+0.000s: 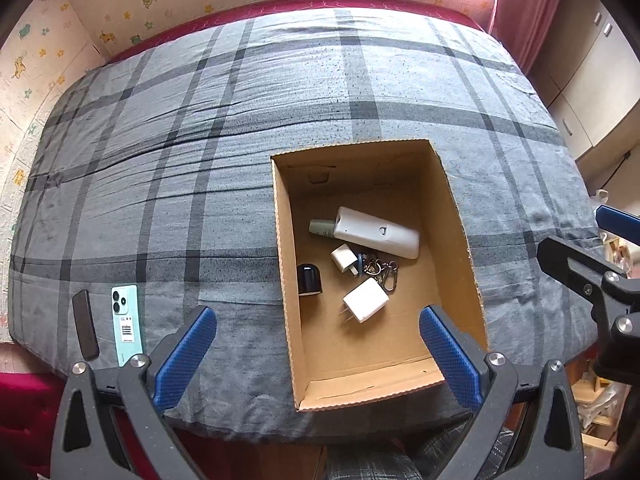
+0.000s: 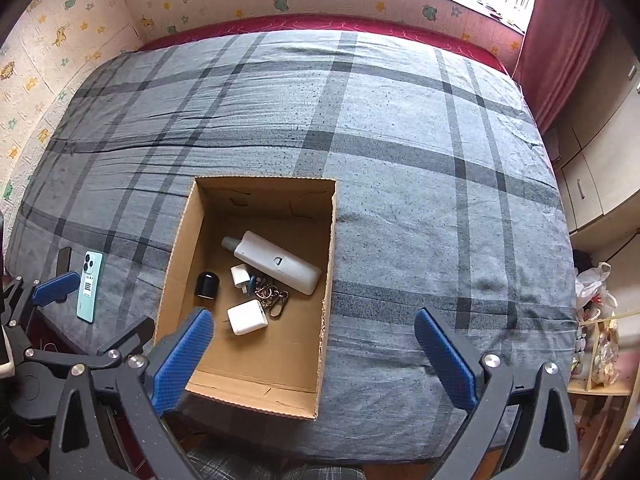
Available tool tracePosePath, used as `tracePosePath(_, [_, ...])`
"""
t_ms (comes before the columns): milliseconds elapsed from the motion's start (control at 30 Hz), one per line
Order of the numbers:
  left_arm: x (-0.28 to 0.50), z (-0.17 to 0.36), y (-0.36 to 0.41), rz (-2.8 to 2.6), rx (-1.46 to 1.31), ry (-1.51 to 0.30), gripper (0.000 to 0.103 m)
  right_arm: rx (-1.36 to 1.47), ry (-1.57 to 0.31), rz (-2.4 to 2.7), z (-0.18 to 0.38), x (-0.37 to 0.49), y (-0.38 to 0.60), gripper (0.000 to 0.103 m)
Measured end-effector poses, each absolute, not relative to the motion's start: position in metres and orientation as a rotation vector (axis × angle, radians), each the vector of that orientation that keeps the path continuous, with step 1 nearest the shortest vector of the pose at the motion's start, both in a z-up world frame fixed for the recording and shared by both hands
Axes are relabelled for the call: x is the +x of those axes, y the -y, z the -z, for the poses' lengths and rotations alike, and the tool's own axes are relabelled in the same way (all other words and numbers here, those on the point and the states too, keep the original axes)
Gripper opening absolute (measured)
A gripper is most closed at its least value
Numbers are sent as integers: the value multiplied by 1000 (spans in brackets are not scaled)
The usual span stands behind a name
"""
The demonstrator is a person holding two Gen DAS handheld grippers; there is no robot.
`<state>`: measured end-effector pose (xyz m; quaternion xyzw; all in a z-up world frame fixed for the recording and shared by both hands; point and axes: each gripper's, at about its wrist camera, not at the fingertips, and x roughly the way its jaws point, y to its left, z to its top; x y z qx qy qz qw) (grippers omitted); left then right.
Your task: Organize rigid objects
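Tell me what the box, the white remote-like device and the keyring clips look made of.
Box: corrugated cardboard, matte brown, raw cut edges. White device: probably smooth plastic with a slight sheen. Keyring clips: apparently metal, with silvery glints.

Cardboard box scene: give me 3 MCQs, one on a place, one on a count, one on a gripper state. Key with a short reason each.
1. Where does the mint-green phone lie?
A. inside the cardboard box
B. on the bedspread, left of the box
C. on the white remote

2. How many white plug adapters are in the cardboard box?
A. one
B. two
C. four

3. How do the left gripper and the right gripper stand?
A. both open, holding nothing
B. left shut on the phone
C. right shut on the keys

Key:
1 B, it rests on the plaid bedspread beside a dark case.
2 B, a small adapter and a larger adapter.
3 A, the blue pads are wide apart with nothing between them.
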<state>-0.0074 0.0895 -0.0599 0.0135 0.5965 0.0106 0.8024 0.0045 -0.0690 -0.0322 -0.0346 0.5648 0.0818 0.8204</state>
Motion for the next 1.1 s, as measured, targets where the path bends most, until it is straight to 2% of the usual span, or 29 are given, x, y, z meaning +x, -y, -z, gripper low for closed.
tracePosePath(233, [-15, 41, -75, 7, 35, -1240, 103, -56, -1167, -122, 18, -1, 86, 103])
tracePosePath(1100, [-23, 25, -44, 23, 74, -1206, 103, -60, -1128, -116, 0, -9, 104, 103])
